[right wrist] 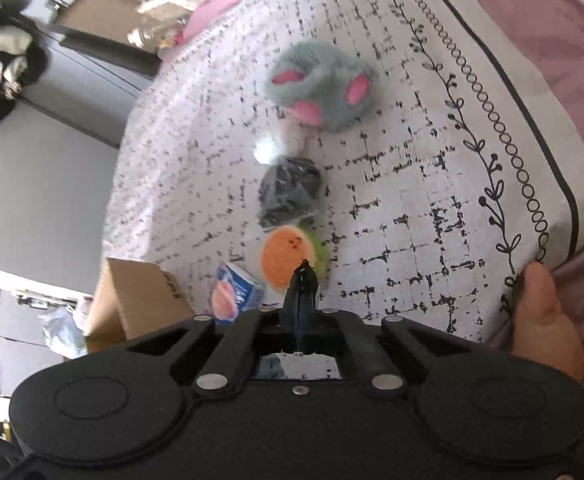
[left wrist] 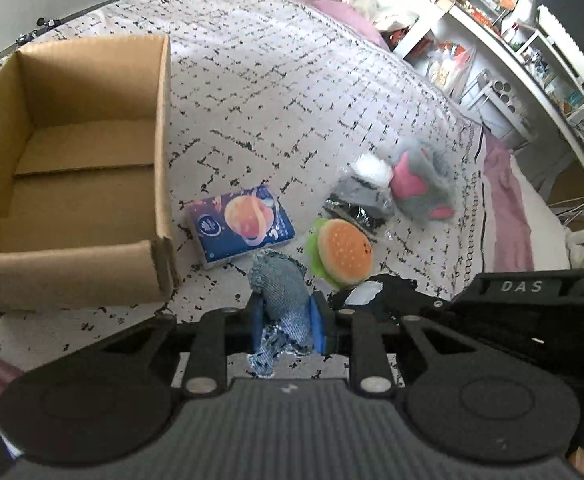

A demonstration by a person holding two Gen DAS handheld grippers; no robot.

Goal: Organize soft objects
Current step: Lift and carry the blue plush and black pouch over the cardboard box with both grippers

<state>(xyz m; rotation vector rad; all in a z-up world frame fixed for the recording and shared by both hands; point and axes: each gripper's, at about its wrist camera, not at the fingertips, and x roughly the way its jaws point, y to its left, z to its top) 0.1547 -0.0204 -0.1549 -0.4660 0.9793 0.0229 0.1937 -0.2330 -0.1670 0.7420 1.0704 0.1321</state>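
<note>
Above patterned bedspread (left wrist: 292, 92), left tool (left wrist: 284, 322) pinches denim piece (left wrist: 281, 292); right tool (right wrist: 300, 300) angled down, clamped empty.

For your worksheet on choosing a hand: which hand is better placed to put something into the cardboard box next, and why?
Left. Its tongs are already shut on the denim piece, with the open cardboard box close beside them. The right tongs are shut with nothing visibly between them, the box showing only at that view's edge.

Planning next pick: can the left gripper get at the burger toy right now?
Probably not yet: the left gripper is shut on a denim piece. The burger toy itself lies uncovered just beyond.
</note>
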